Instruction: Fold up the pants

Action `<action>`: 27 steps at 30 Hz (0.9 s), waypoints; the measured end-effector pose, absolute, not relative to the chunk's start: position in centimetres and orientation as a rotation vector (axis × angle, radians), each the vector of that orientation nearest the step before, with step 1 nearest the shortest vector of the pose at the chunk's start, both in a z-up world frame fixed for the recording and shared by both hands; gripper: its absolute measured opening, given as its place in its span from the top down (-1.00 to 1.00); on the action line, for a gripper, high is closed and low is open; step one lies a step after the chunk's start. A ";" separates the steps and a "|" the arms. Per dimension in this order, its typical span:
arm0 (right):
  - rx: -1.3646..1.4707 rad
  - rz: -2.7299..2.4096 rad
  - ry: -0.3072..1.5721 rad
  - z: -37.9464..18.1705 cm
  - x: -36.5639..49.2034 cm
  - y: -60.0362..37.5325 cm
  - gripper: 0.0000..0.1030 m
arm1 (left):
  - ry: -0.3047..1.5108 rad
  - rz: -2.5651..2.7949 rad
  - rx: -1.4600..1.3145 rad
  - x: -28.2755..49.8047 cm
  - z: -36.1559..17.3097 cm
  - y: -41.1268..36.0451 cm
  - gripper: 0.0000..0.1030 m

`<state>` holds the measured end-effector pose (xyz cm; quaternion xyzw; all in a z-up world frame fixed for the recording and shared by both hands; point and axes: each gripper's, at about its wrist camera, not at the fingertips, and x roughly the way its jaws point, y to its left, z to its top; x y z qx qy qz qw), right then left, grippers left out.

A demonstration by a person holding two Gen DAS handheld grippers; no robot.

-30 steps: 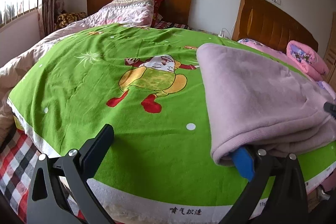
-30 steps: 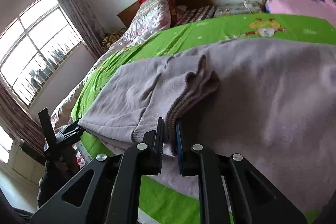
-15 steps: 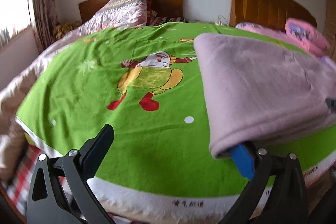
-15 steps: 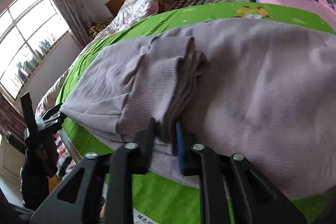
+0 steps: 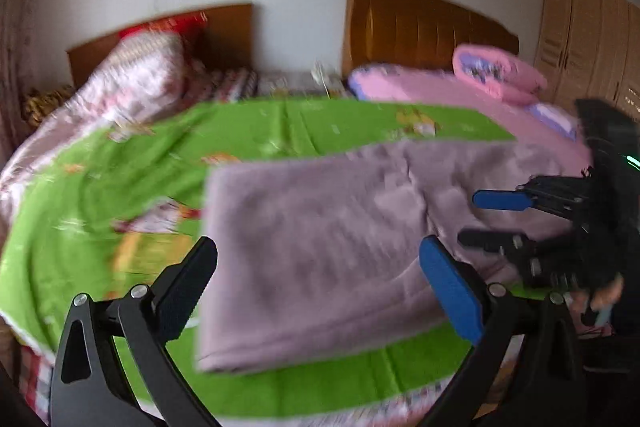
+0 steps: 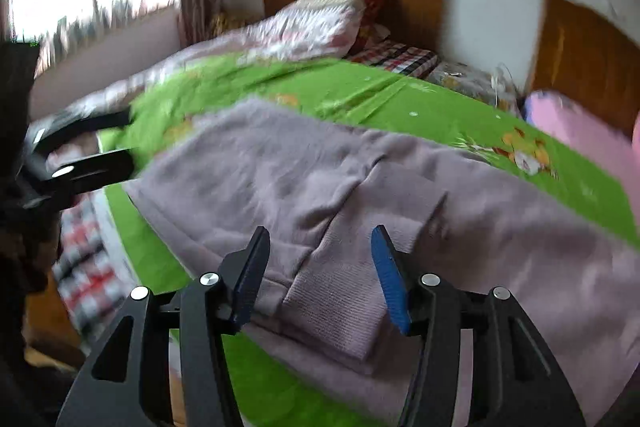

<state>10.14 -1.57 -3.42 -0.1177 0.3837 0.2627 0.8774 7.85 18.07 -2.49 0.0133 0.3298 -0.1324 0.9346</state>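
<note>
Bedroom, two wooden headboards [image 5: 424, 27] at upper frame | folded mauve pants [image 5: 320, 259] lie mid-frame on green bedspread [image 5: 120, 179] | left gripper [image 5: 320, 279] and right gripper [image 6: 318, 267]: jaws spread, released.

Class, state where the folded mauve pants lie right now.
The pants lie on the green blanket at its near edge, between the open left gripper and right gripper.

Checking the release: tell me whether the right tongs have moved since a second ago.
Yes. The right tongs have let go of the pants cuff and pulled back toward the bed's near edge, jaws now spread apart.
</note>
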 end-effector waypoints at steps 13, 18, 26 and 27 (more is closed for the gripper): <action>-0.145 0.535 0.827 -1.3 15.2 -9.0 -0.58 | 0.814 -0.376 -0.083 14.4 0.8 16.6 -0.97; -0.173 0.356 0.973 -4.5 22.3 -13.5 -0.59 | 0.958 -0.357 0.010 22.4 -3.3 12.6 -0.97; -0.138 0.255 1.002 -5.6 21.9 -19.7 -0.72 | 0.949 -0.261 0.103 23.4 -7.1 11.4 -0.97; -0.107 0.251 0.973 -4.7 21.2 -20.9 -0.72 | 0.941 -0.230 0.118 23.0 -6.8 11.1 -0.97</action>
